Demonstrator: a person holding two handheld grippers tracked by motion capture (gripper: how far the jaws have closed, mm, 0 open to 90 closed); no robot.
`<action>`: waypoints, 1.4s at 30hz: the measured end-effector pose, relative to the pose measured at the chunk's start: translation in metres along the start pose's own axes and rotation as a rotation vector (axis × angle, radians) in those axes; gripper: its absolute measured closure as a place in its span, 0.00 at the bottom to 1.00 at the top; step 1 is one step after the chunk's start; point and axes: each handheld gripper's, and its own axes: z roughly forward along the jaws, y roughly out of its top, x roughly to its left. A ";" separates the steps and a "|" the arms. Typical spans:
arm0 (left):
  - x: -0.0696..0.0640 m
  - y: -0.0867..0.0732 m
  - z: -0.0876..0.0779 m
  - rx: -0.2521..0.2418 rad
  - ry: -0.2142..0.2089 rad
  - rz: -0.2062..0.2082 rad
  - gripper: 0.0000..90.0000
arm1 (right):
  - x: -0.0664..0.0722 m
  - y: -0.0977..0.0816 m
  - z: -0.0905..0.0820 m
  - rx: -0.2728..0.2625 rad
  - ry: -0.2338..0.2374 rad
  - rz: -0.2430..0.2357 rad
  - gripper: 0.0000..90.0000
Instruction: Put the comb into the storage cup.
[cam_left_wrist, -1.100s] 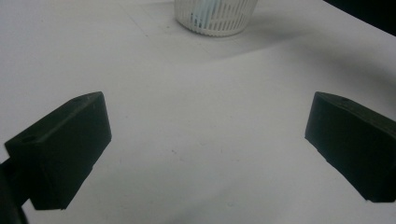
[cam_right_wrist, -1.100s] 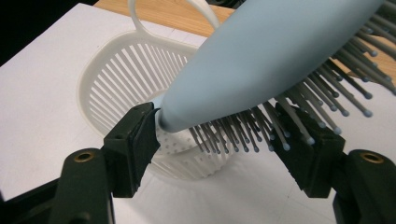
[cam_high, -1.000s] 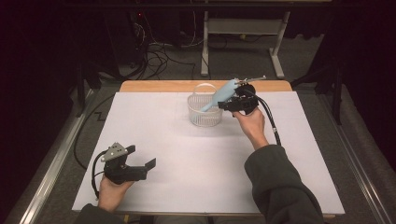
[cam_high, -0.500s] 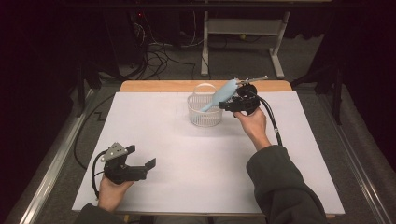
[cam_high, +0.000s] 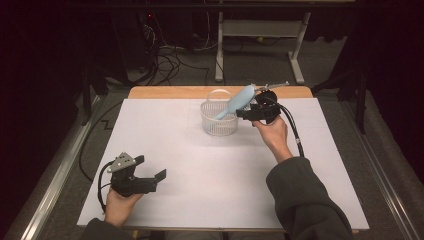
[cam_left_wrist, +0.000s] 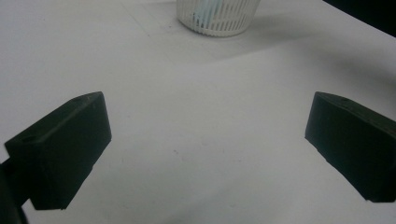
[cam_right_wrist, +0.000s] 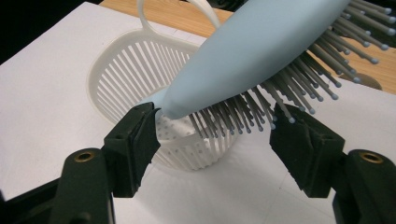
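The hairbrush already stands with its handle down inside the white basket, which sits at about 12 o'clock on the table, near the far edge. The brush head leans out over the rim toward 2 o'clock, bristles facing the right gripper.

In the right gripper view the brush lies between the two black jaws, but the pads do not seem to press it: there is a gap on both sides, so I judge the brush is let go and resting on the basket rim.

The left gripper waits at approx. 7 o'clock, well apart from the basket, jaws wide w/ nothing between them.

So the putting-in looks basically done. Left to do, probably: pull the right gripper away w/o tipping the brush out.
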 end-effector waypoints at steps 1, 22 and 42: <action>0.000 0.000 0.000 0.000 0.000 0.001 0.00 | 0.000 0.000 0.000 -0.002 -0.001 -0.004 0.36; 0.000 0.000 0.000 0.000 -0.003 -0.004 0.00 | -0.002 -0.007 -0.006 -0.009 0.005 -0.005 0.36; 0.000 0.000 0.000 0.001 -0.001 -0.005 0.00 | -0.002 -0.011 -0.016 -0.025 0.009 -0.017 0.37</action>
